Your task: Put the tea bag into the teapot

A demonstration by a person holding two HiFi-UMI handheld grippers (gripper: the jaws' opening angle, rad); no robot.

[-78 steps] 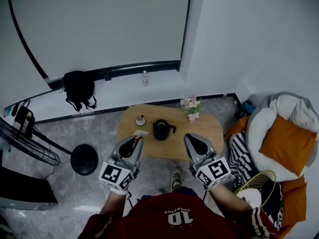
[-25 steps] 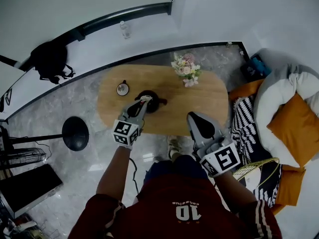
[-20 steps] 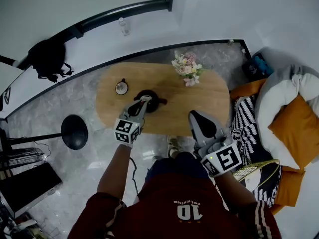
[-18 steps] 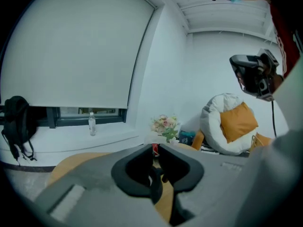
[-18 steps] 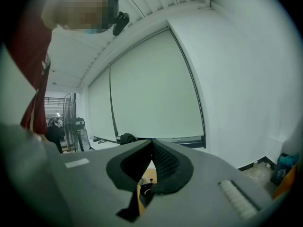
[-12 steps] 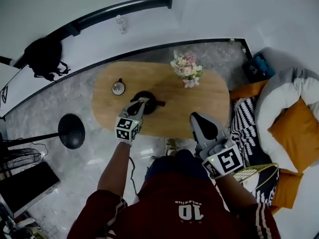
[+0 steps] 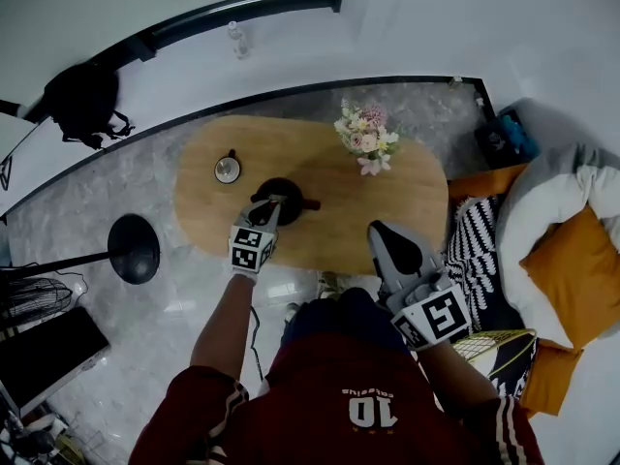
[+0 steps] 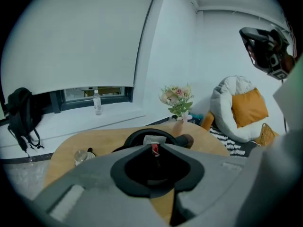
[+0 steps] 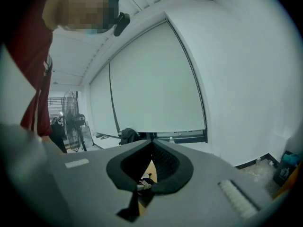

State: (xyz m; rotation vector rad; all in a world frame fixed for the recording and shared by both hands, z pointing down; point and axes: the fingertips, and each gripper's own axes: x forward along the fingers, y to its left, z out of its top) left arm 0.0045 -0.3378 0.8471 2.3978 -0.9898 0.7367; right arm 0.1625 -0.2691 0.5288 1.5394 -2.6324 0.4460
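Where the tea bag (image 8: 152,139) is: at the tips of the left gripper (image 8: 155,147), its pale pouch right at the open mouth of the teapot (image 8: 133,137), its red tag nipped between the jaws.
Left gripper: pinching the tea bag by the tag end, slanted downward over the near side of the pot.
Teapot: black, upright on the wooden table (image 7: 392,211), uncovered, handle sticking out to the right in the left gripper view; the inside shows only as dark.
Beside the pot: a small round silvery piece with a dark knob (image 7: 228,168), probably the pot's lid, lies on the table to the pot's left, near it but apart.
Vase (image 7: 372,166): stands toward the table's far right part, well apart from the pot, holding a bunch of pink and white flowers (image 7: 364,132).
Right gripper (image 9: 152,145): jaws pressed together with nothing between them, held off the table's near edge, well to the right of the pot.
Window ledge: a clear bottle (image 8: 97,103) stands upright there; a black bag (image 7: 85,100) sits further along to the left.
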